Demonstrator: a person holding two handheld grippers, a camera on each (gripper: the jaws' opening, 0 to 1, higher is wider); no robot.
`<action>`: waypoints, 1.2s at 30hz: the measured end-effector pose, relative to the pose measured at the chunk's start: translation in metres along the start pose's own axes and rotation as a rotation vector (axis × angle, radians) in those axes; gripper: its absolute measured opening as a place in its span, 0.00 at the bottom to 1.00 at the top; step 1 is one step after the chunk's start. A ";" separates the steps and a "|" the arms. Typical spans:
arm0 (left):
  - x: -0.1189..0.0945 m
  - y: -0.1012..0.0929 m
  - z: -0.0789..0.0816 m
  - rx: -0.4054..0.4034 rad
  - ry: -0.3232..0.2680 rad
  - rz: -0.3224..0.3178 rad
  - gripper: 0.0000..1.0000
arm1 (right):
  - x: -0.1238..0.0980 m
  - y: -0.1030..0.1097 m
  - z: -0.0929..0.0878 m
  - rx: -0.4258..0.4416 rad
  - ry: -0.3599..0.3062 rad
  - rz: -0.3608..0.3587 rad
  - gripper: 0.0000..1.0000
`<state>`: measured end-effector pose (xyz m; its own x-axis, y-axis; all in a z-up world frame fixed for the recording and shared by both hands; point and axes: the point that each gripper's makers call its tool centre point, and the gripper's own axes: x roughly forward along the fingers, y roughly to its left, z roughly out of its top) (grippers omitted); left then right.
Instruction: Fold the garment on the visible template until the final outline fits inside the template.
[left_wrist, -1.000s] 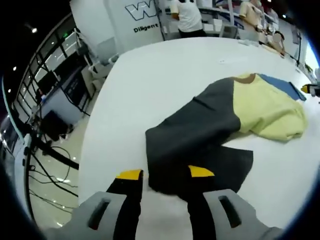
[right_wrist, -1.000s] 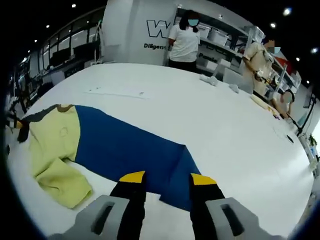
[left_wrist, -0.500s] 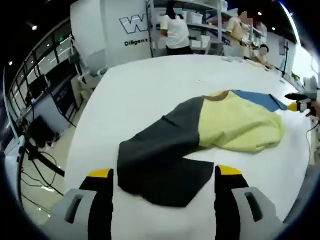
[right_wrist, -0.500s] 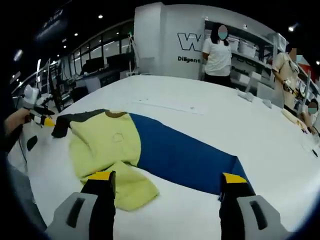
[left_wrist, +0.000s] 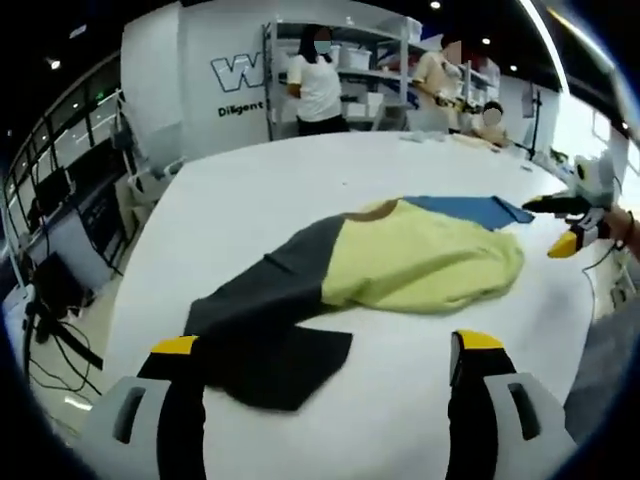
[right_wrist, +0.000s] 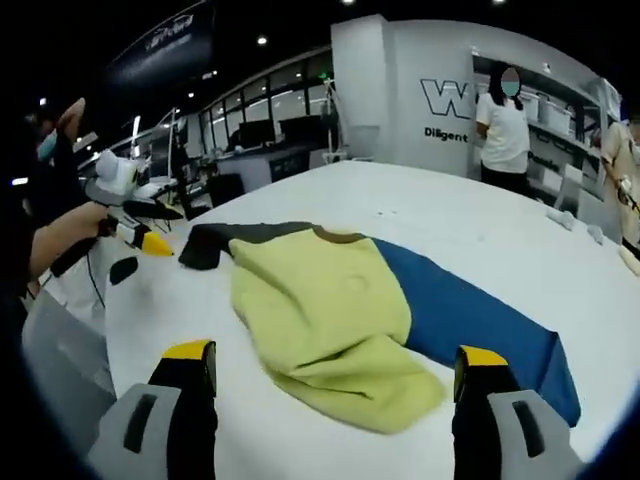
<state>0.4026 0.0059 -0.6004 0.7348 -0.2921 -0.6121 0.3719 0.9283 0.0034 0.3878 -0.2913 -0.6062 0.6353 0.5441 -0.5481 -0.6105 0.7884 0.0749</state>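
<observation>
A long-sleeved garment (left_wrist: 400, 265) lies spread on a white table (left_wrist: 260, 190), its yellow body bunched in the middle, a dark grey sleeve (left_wrist: 265, 320) trailing to one side of that body and a blue sleeve (right_wrist: 470, 315) to the other. The left gripper (left_wrist: 325, 350) hovers near the grey sleeve's cuff, jaws wide apart and holding nothing. The right gripper (right_wrist: 335, 365) hovers near the yellow hem, jaws likewise spread and empty. No template outline is discernible. To fold well, each gripper should probably pinch a sleeve end cleanly, single layer, and carry it inward over the yellow body without dragging it.
</observation>
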 end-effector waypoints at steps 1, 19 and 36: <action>-0.001 -0.004 -0.001 -0.007 0.004 -0.009 0.99 | 0.002 0.005 0.000 -0.005 -0.002 0.011 0.97; -0.024 -0.056 -0.001 0.100 -0.038 -0.072 0.98 | 0.047 0.074 -0.006 -0.218 0.039 0.130 0.77; -0.021 -0.084 -0.009 0.151 -0.054 -0.140 0.92 | 0.099 0.079 -0.011 -0.313 0.092 0.136 0.44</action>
<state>0.3508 -0.0642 -0.5953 0.6974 -0.4317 -0.5720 0.5507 0.8336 0.0424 0.3969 -0.1783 -0.6639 0.5020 0.5987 -0.6242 -0.8110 0.5766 -0.0992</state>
